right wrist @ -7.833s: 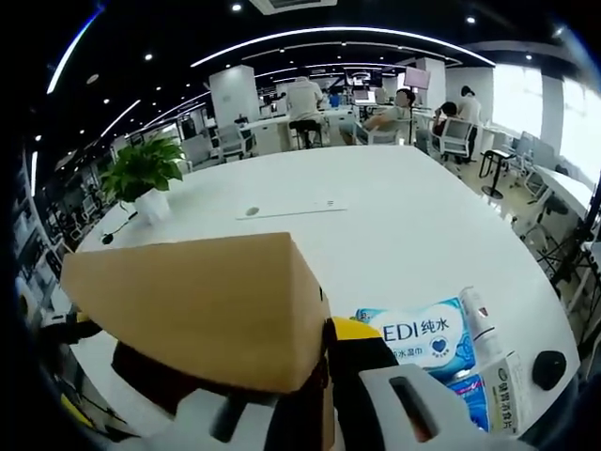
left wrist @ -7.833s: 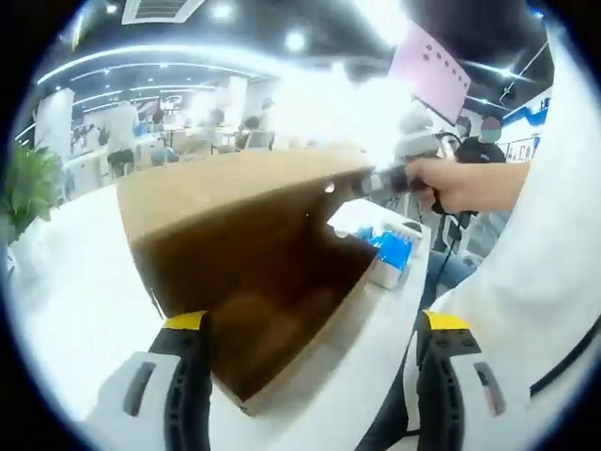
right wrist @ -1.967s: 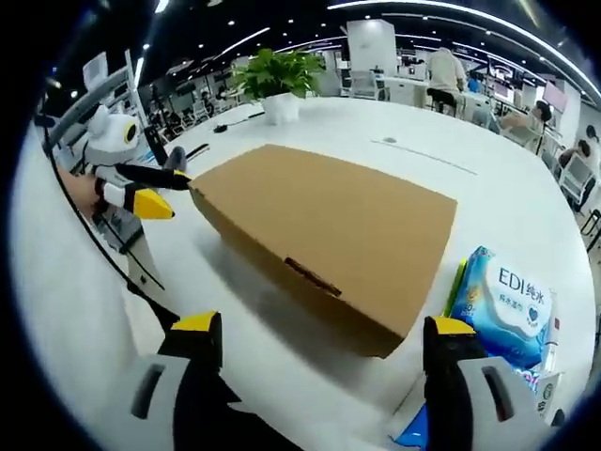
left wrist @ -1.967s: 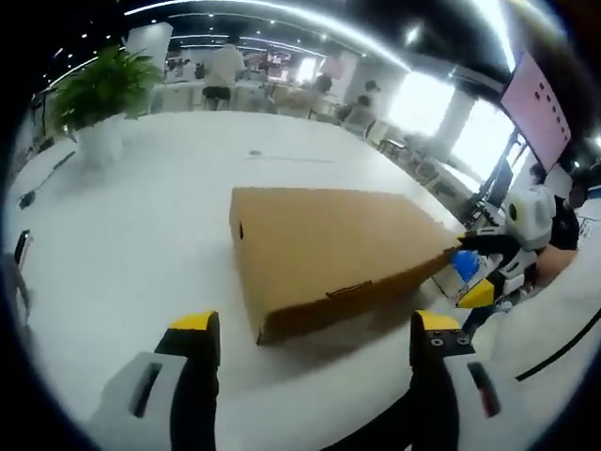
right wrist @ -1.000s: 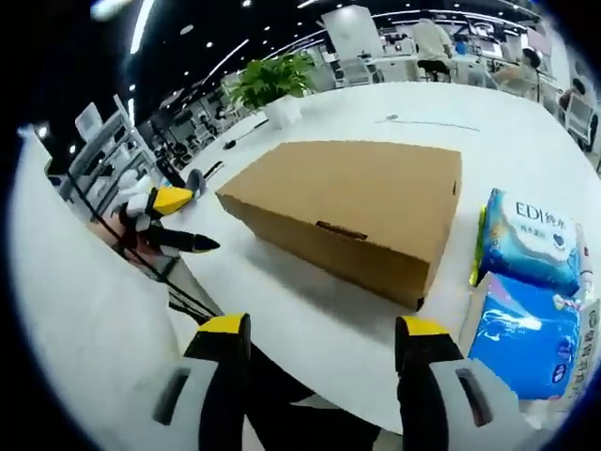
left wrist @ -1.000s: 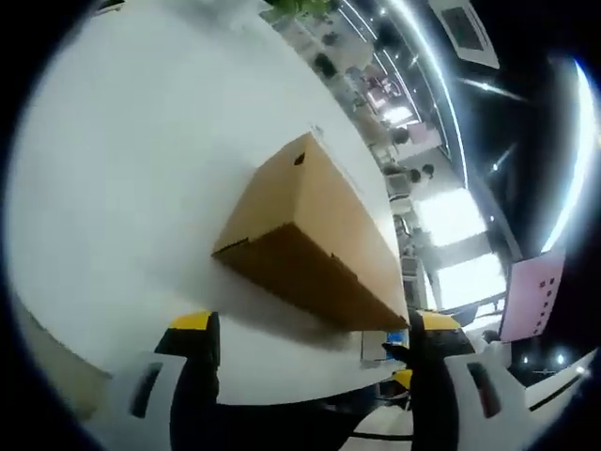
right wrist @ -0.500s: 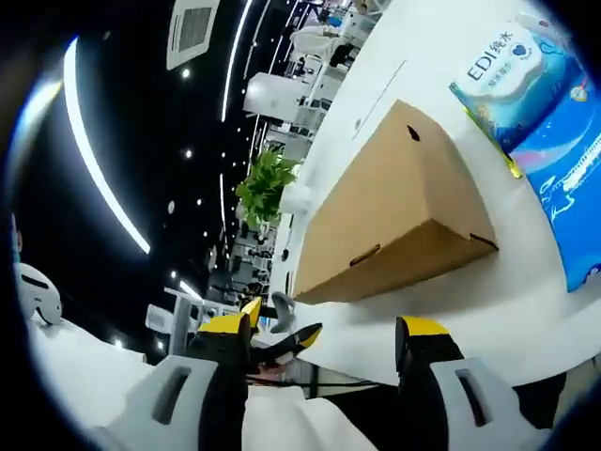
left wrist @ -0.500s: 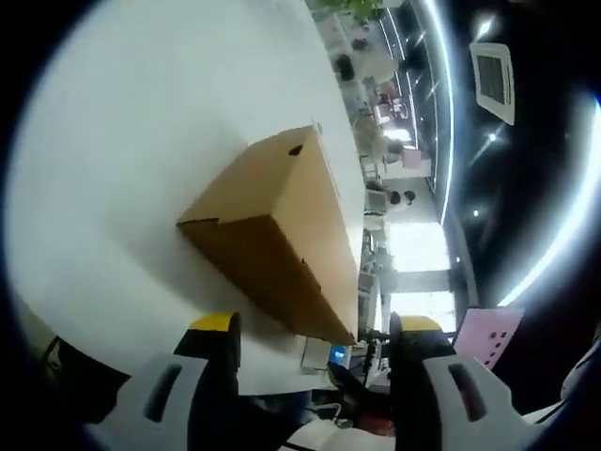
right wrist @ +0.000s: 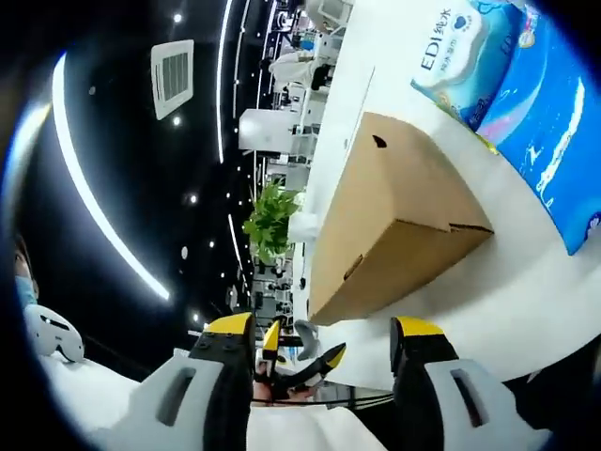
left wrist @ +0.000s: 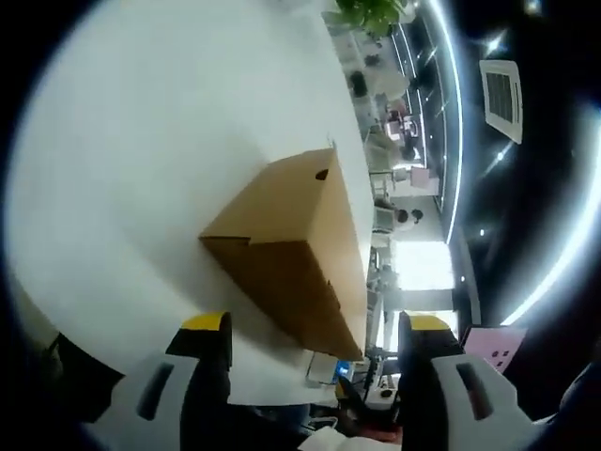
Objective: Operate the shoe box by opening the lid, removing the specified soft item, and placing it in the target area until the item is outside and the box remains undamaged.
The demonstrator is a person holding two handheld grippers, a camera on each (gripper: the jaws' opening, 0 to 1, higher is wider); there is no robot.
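On white table [left wrist: 141, 141] — closed shoe box [left wrist: 291, 249], office behind.

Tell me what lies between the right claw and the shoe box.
In the right gripper view, just bare white table separates the right claw from the closed shoe box.

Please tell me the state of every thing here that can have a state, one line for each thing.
Brown cardboard shoe box: lid closed, resting flat on the white table.
Blue and white wet-wipes packs: sealed, lying on the table beside the box.
Potted green plant: upright.
Left gripper: fingers apart, holding nothing.
Right gripper: fingers apart, holding nothing.
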